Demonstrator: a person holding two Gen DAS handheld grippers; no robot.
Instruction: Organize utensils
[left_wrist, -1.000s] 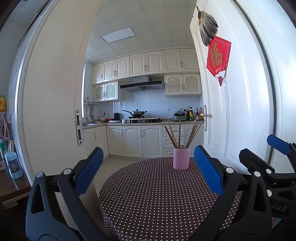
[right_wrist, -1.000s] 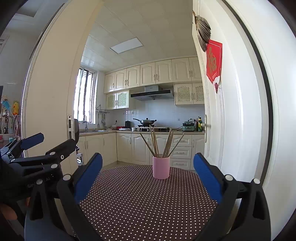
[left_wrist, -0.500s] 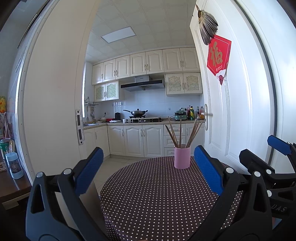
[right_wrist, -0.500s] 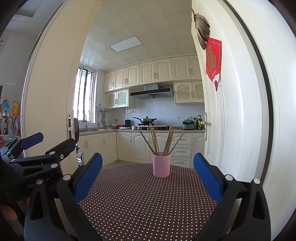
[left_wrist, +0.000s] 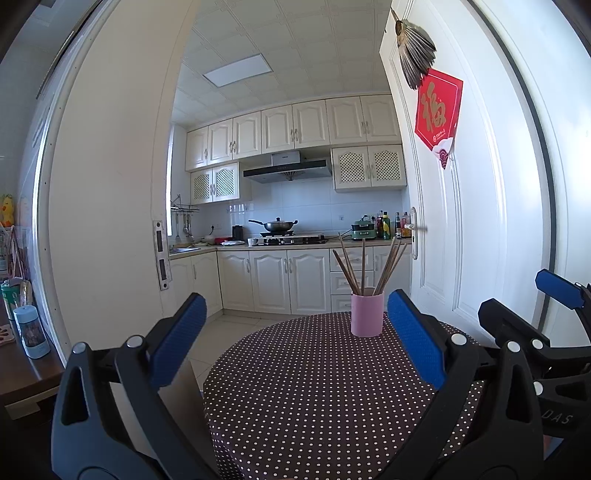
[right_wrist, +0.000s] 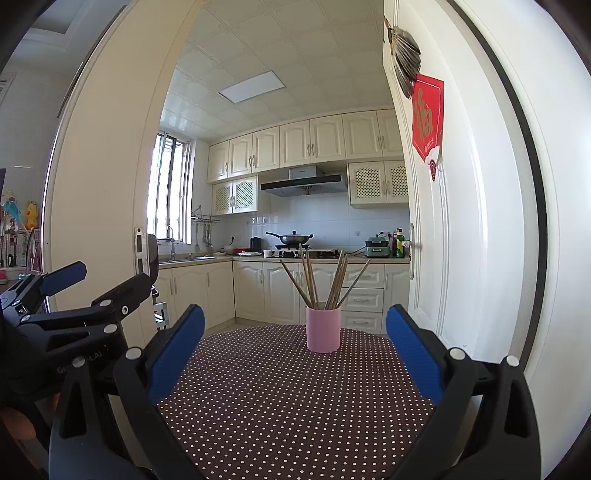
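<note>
A pink cup (left_wrist: 366, 314) stands upright at the far side of a round table with a dark polka-dot cloth (left_wrist: 314, 387). Several brown chopsticks (left_wrist: 364, 267) stand fanned out in it. The cup (right_wrist: 323, 329) and chopsticks (right_wrist: 325, 282) also show in the right wrist view. My left gripper (left_wrist: 295, 325) is open and empty, held above the table's near side, short of the cup. My right gripper (right_wrist: 295, 332) is open and empty, also short of the cup. Each gripper shows at the edge of the other's view.
A white door (left_wrist: 461, 221) stands open at the right, close to the table. A wooden side table (left_wrist: 22, 373) with a blue bottle (left_wrist: 31, 332) is at the left. A kitchen with cabinets and a stove (left_wrist: 291, 236) lies beyond.
Both views have tilted slightly, so the cup sits a little higher in frame. Both grippers stay open and empty.
</note>
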